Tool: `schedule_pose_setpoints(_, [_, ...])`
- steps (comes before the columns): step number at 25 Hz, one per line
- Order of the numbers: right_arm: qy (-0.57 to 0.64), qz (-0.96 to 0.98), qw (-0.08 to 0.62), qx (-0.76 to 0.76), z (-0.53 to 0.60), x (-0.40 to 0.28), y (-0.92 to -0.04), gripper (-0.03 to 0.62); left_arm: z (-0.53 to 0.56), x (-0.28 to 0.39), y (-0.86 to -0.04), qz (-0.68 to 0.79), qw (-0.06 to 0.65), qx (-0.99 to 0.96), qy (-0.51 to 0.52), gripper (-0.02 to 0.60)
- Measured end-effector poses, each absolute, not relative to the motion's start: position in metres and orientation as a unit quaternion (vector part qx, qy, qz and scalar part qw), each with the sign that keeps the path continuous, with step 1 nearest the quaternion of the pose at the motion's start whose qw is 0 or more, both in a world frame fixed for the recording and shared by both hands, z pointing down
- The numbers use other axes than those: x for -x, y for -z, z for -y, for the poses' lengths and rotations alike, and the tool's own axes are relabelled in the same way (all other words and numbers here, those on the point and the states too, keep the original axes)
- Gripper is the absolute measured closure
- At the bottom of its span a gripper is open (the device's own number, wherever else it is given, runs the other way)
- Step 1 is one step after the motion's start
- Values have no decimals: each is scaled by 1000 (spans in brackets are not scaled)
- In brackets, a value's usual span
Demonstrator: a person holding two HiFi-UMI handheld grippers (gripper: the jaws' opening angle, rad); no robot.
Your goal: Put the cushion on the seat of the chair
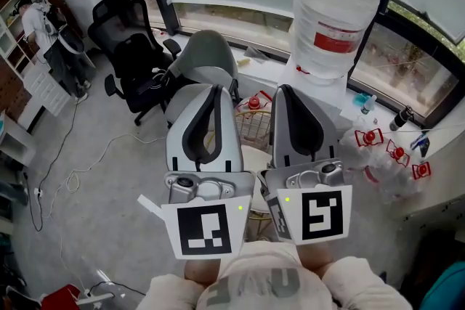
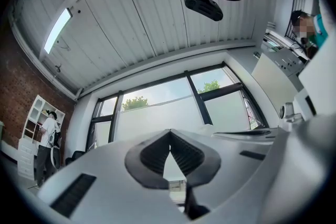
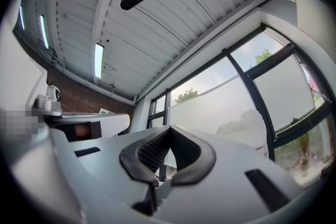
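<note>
In the head view both grippers are held up close to my chest, side by side, pointing away and upward. My left gripper (image 1: 216, 88) is shut, its ribbed tips meeting with nothing between them (image 2: 169, 132). My right gripper (image 1: 285, 88) is likewise shut and holds nothing (image 3: 169, 128). Beneath and between them stands a gold wire chair (image 1: 254, 123). A pale rounded pad (image 1: 254, 156) lies on its seat, mostly hidden by the grippers; I cannot tell for sure that it is the cushion. Both gripper views look up at windows and ceiling.
A grey-green shell chair (image 1: 207, 54) stands behind the wire chair, with a black office chair (image 1: 134, 58) to its left. A big water bottle (image 1: 334, 7) sits on a white stand, plastic bottles (image 1: 385, 149) at right. Cables (image 1: 73, 178) cross the floor. A person (image 1: 33, 18) stands far left.
</note>
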State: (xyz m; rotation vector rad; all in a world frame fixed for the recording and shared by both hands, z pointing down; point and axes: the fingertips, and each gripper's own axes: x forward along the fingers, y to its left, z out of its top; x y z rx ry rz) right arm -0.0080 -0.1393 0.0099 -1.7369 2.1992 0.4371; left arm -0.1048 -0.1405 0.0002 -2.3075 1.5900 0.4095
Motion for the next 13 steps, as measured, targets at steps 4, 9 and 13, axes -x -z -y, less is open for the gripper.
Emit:
schedule_pose_setpoints(4, [-155,-766,149,606,139,9,-11,577,139,109,-1,-557,152,803,-146,569])
schedule_pose_setpoints(9, [-151,-767,149,605,138,9,-12,577,138,108,0,-556,154,803,-146,568])
schedule_pose_setpoints(13, [-149,-768,148,605,139,11,-13,577,139,109,-2,-556,153,805,-141,568])
